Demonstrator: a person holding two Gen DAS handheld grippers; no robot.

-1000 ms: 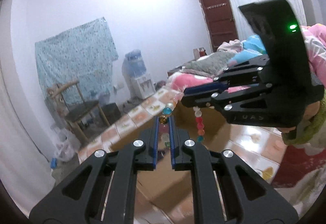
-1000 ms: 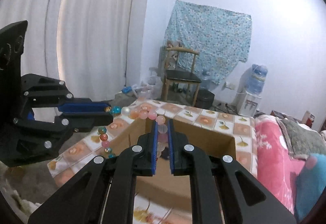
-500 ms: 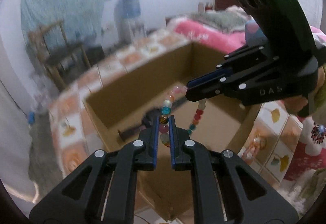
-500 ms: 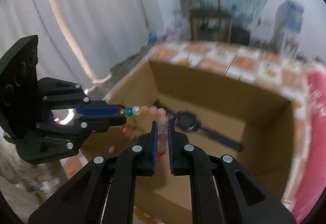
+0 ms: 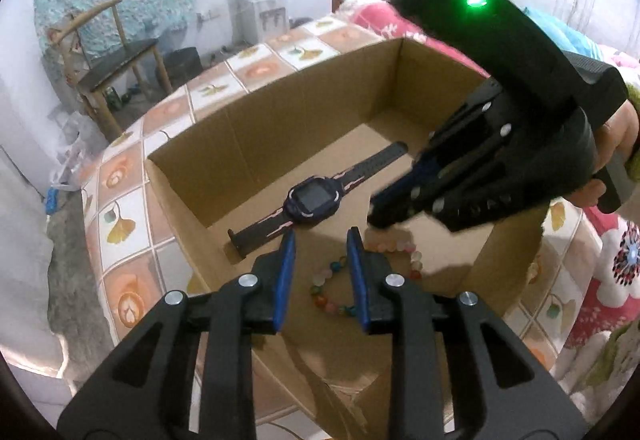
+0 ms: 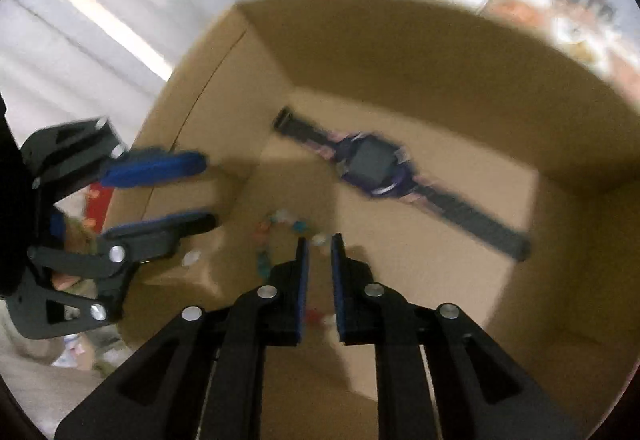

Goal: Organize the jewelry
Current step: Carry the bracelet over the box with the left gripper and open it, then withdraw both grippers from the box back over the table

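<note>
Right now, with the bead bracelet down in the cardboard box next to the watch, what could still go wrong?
1. The left gripper has its jaws opening right over the bead bracelet; a bead could snag on a blue pad as it withdraws and lift out.
2. The right gripper, jaws also opening, sits low over the same loop and may drag it.
3. The watch lies close on the cardboard box floor; either gripper could knock it.
</note>
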